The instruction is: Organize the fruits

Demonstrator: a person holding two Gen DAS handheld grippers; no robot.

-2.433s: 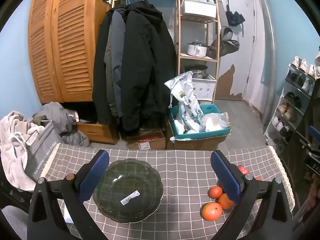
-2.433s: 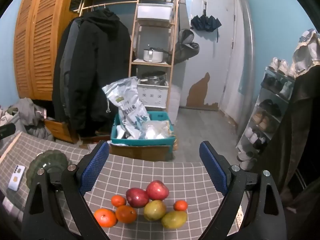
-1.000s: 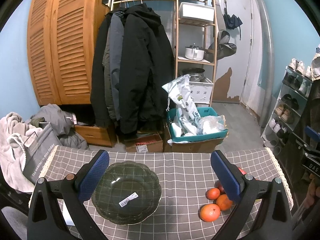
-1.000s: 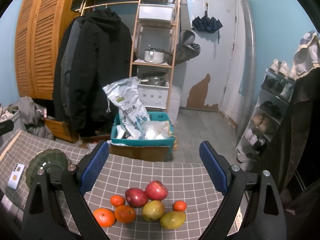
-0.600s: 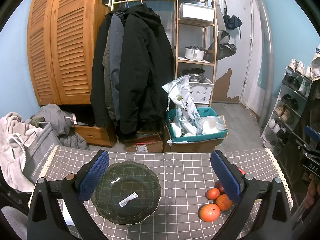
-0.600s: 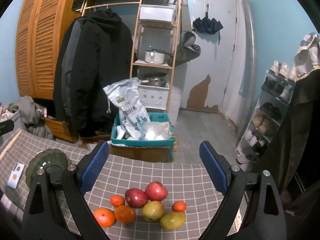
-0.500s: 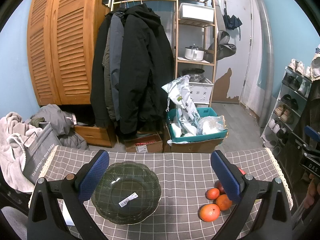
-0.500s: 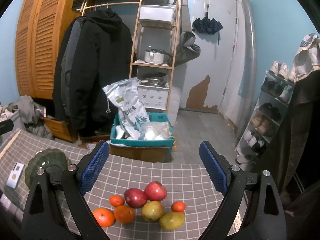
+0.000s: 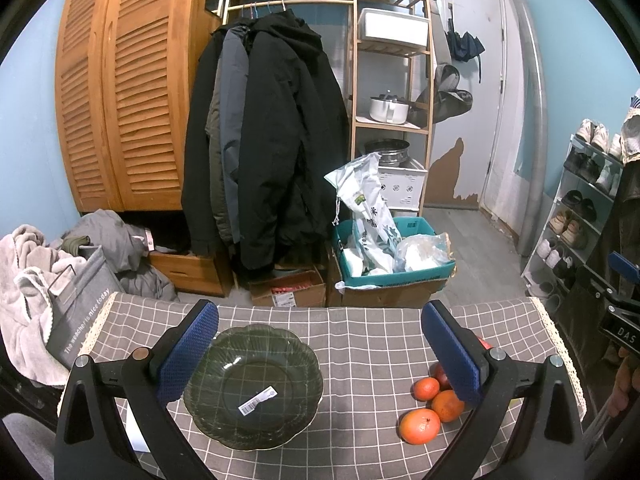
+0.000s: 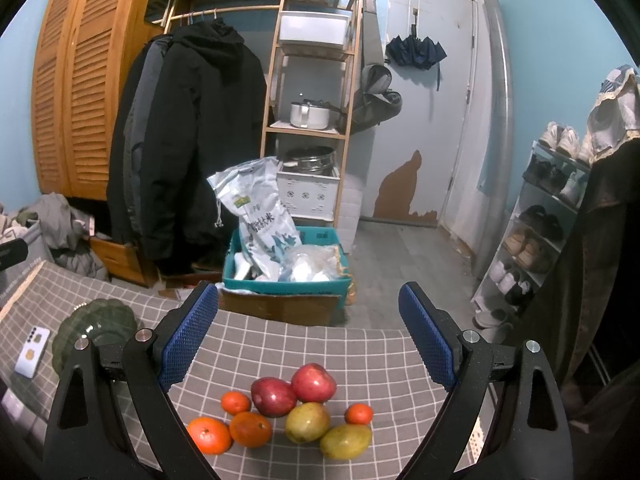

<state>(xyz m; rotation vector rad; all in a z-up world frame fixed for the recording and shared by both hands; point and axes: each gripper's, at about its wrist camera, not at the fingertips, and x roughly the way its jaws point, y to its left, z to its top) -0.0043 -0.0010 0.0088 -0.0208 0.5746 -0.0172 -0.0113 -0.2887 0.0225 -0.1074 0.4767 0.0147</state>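
**A:** Where's the fruit from where you sit?

**B:** Heaped just below and ahead of my right gripper [image 10: 308,334]: two red apples [image 10: 294,390], two mangoes [image 10: 324,430], and the oranges [image 10: 230,430] touching on the near left of the heap. Its jaws are spread wide and empty, hovering above the pile. My left gripper [image 9: 318,350] is also spread and holds nothing; the green glass dish [image 9: 253,384] sits under its left finger, empty but for a label.

**A:** How do you start?

**B:** I'd take an outer orange first, since it stands clear of the heap. Come straight down, straddle it, close gently so its neighbours don't roll on the checked tablecloth [image 10: 280,344].

**A:** Anything changed lately?

**B:** Barely. Both views have lifted a touch since a couple of seconds ago; the fruit and the dish lie as they did.
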